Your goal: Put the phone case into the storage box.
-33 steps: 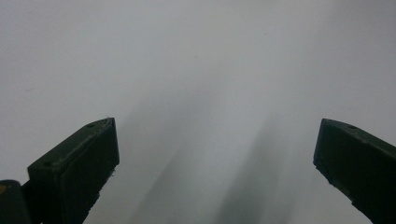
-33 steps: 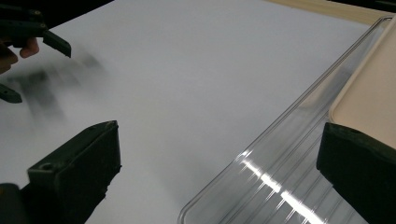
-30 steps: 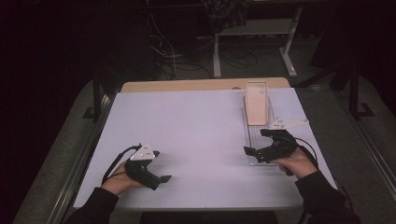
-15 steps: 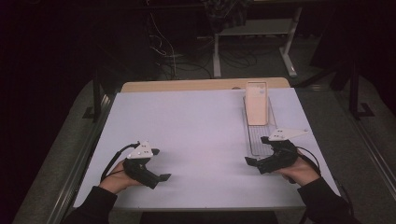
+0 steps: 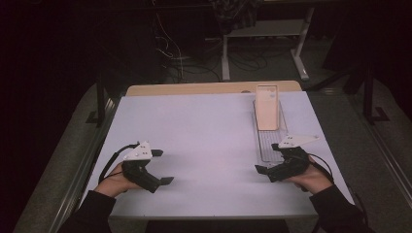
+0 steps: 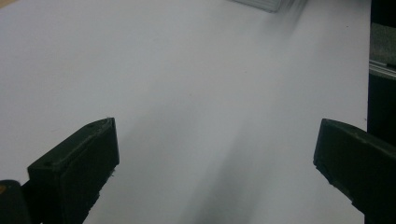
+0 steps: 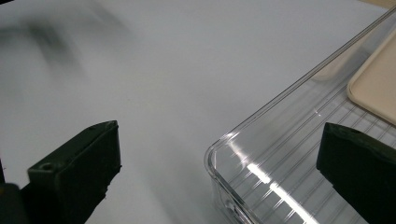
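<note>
A wide white table (image 5: pixel 209 131) takes up most of the high view, with dark floor and cables beyond its far edge. On its right side lies a long clear plastic tray (image 5: pixel 270 141) with a ribbed floor, running from the far part of the table toward the person; a tall cream box (image 5: pixel 266 108) stands in its far end. In the right gripper view the tray's rounded near corner (image 7: pixel 224 144) sits between the two black jaws, and the corner of the cream box (image 7: pixel 373 84) shows at the right edge. The right gripper (image 5: pixel 272 160), held in the person's right hand (image 5: pixel 311 177), rests low at the near end of the tray, its jaws spread wide; the right jaw hangs over the tray's ribbed floor and the left jaw over bare table, and whether either jaw touches the plastic cannot be told. It grips nothing. The left gripper (image 5: pixel 163 167), held in the left hand (image 5: pixel 114 182), sits well apart from the tray on the near left part of the table. Its jaws are also spread wide, with bare white table (image 6: pixel 201 107) between them in the left gripper view, and nothing held. A grey three-cornered plate tops each gripper, and a black cable trails back from each toward the person's dark sleeves.
</note>
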Tool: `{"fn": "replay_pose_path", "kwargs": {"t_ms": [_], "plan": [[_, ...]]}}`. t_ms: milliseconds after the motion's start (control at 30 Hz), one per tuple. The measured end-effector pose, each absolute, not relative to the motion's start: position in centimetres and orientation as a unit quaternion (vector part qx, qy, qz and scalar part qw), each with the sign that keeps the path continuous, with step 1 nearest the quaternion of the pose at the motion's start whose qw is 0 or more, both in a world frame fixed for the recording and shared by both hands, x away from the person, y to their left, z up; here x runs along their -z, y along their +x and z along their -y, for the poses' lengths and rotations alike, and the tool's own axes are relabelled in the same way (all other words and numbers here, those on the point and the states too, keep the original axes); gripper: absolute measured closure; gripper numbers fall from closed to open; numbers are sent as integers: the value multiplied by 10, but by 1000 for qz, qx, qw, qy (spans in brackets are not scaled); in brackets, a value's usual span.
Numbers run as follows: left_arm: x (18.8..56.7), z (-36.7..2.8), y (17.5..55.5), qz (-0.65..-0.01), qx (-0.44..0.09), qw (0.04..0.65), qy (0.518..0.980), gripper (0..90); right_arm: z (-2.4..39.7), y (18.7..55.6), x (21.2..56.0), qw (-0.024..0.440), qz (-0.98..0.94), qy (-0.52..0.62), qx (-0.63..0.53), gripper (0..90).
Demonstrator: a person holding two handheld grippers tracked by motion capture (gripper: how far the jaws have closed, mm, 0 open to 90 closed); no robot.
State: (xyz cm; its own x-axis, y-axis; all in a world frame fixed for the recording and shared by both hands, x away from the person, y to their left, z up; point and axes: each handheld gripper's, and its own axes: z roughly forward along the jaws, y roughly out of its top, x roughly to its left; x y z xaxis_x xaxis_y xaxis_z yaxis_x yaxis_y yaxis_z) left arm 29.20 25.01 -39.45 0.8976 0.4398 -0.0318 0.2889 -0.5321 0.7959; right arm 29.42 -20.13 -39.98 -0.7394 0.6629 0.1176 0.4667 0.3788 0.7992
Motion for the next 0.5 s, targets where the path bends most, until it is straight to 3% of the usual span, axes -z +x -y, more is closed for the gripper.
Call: {"fn": "replay_pose_path", "kwargs": {"t_ms": [500], "plan": [[395, -249, 292, -202, -86, 433, 874, 0, 201, 295, 401, 116, -825, 344, -433, 0]]}}
